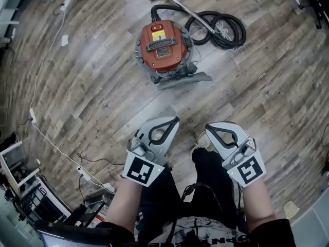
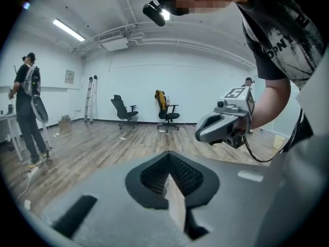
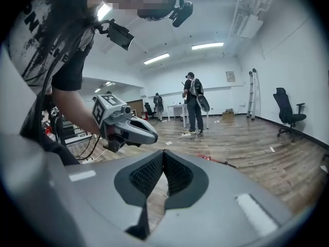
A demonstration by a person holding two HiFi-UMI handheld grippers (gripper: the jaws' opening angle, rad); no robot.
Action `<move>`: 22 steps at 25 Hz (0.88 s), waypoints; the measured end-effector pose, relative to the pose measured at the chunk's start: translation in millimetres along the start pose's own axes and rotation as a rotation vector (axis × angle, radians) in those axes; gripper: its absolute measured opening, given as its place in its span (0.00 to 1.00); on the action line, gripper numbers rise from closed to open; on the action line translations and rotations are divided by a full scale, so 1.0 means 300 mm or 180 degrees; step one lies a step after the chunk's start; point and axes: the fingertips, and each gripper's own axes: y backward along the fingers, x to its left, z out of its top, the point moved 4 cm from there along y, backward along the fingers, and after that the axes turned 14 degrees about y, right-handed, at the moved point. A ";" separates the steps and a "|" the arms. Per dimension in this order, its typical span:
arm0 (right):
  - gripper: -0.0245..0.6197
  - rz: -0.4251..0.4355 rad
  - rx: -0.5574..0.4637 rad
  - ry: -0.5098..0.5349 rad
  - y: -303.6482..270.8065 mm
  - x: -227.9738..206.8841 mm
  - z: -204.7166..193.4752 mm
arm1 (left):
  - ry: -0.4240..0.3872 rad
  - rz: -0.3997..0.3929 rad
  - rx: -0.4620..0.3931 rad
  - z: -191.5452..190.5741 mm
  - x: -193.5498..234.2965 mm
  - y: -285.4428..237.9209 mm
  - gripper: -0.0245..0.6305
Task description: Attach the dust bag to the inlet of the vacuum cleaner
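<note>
Head view: left gripper (image 1: pixel 176 120) and right gripper (image 1: pixel 208 128), both pressed together and empty, well apart from the lidded vacuum cleaner (image 1: pixel 162 45); attachment seemingly unstarted.

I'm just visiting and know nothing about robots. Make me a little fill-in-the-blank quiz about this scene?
The round orange vacuum cleaner stands on the ____ plank floor. Its coiled black hose lies on its ____ side in the head view. The left gripper and right gripper both have jaws that are ____, holding nothing.
Missing words: wooden; right; shut.
</note>
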 end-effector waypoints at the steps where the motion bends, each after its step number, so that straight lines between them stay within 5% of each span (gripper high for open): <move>1: 0.05 0.0016 -0.0056 -0.0002 0.023 -0.002 0.078 | 0.0036 0.0025 -0.0027 0.067 -0.029 0.044 0.04; 5: 0.05 0.0096 -0.0312 0.0087 0.129 -0.009 0.362 | 0.0059 0.0121 -0.0172 0.303 -0.149 0.197 0.04; 11: 0.05 0.0253 -0.0699 0.0523 0.217 0.019 0.666 | -0.0258 0.0442 -0.0519 0.574 -0.251 0.391 0.04; 17: 0.05 0.0372 -0.0695 0.0944 0.260 0.126 0.815 | -0.0079 0.0256 -0.1400 0.734 -0.345 0.583 0.04; 22: 0.05 0.0188 -0.0520 0.0695 0.260 0.203 0.875 | -0.0294 0.0029 -0.1305 0.737 -0.371 0.681 0.04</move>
